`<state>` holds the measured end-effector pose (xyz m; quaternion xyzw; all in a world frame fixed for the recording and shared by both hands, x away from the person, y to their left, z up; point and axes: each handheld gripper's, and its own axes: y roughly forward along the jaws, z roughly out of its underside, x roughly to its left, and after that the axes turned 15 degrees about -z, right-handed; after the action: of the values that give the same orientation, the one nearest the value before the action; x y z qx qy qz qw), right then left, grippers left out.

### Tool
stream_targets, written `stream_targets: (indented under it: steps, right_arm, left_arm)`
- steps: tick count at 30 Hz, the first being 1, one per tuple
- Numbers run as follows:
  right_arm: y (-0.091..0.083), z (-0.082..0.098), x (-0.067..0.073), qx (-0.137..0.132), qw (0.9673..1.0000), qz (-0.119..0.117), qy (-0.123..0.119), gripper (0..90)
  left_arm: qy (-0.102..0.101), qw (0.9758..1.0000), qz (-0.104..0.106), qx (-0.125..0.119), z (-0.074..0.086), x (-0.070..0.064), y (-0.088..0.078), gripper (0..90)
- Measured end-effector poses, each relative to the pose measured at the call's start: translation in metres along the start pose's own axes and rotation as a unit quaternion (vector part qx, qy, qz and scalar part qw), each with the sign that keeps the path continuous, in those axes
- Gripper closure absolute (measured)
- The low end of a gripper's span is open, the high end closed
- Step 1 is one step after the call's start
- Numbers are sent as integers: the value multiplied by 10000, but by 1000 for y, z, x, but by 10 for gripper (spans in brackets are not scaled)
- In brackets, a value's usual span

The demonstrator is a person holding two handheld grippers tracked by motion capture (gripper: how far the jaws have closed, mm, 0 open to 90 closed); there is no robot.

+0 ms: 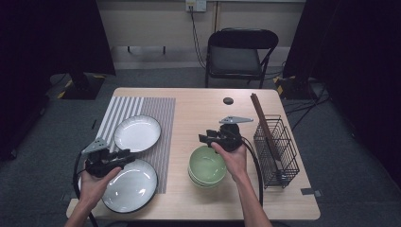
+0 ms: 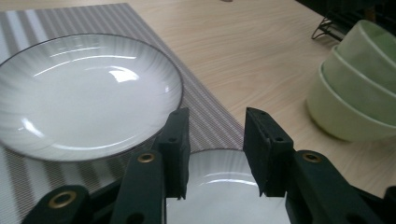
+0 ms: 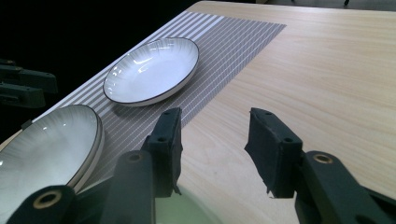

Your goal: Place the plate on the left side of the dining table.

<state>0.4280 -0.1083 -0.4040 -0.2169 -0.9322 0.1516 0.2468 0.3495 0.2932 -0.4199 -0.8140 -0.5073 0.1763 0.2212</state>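
**Your table count: plates, bowls and the rest**

You are looking at 2 white plates: 1 far plate (image 1: 137,133) lying on the striped placemat (image 1: 158,111), and 1 near plate (image 1: 130,186) sitting at the table's front edge; in the right gripper view its rim is showing doubled, so whether a second plate is lying under it cannot be told. You are facing 1 stack of green bowls (image 1: 207,166), and the left gripper view is showing 3 bowls nested in it. You are working with 2 grippers, 1 left gripper (image 1: 124,156) and 1 right gripper (image 1: 204,138). Also standing there are 1 placemat, 1 wire rack (image 1: 276,146), 1 table (image 1: 208,111) and 1 folding chair (image 1: 241,52) behind it.
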Motion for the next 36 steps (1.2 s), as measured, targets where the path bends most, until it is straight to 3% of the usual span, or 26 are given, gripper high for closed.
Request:
stream_targets:
  steps: [6,7,12,15,17,19,26,28,31,36]
  right_arm:
    - [-11,13,0,-52,9999,-68,87,598]
    - [-15,14,3,-103,9999,-91,62,636]
    - [-18,19,8,-67,9999,-141,-31,636]
    - [-18,24,8,-38,9998,-173,-30,667]
    - [-18,25,9,-55,9999,-114,-103,708]
    - [-20,25,9,-140,9997,-168,-119,724]
    - [-22,25,6,-155,9996,-225,-93,765]
    - [-22,25,6,-195,9995,-236,-102,785]
    - [-21,23,7,-153,9995,-233,-143,777]
    - [-21,24,5,-178,9994,-277,-84,783]
  left_arm:
    - [57,9995,321,4,-7,-21,18,591]
    - [123,9987,489,-25,-10,-29,24,602]
    - [196,9974,690,-111,-19,-47,32,632]
    - [342,9947,949,-214,-28,-61,42,637]
    - [294,9922,1185,-269,-32,-68,48,685]
    - [362,9916,1216,-262,-36,-75,51,690]
    - [302,9877,1512,-258,-49,-89,62,683]
    - [378,9865,1574,-231,-52,-97,67,683]
    - [328,9849,1682,-231,-58,-107,72,677]
    - [617,9861,1544,-39,-62,-119,78,683]
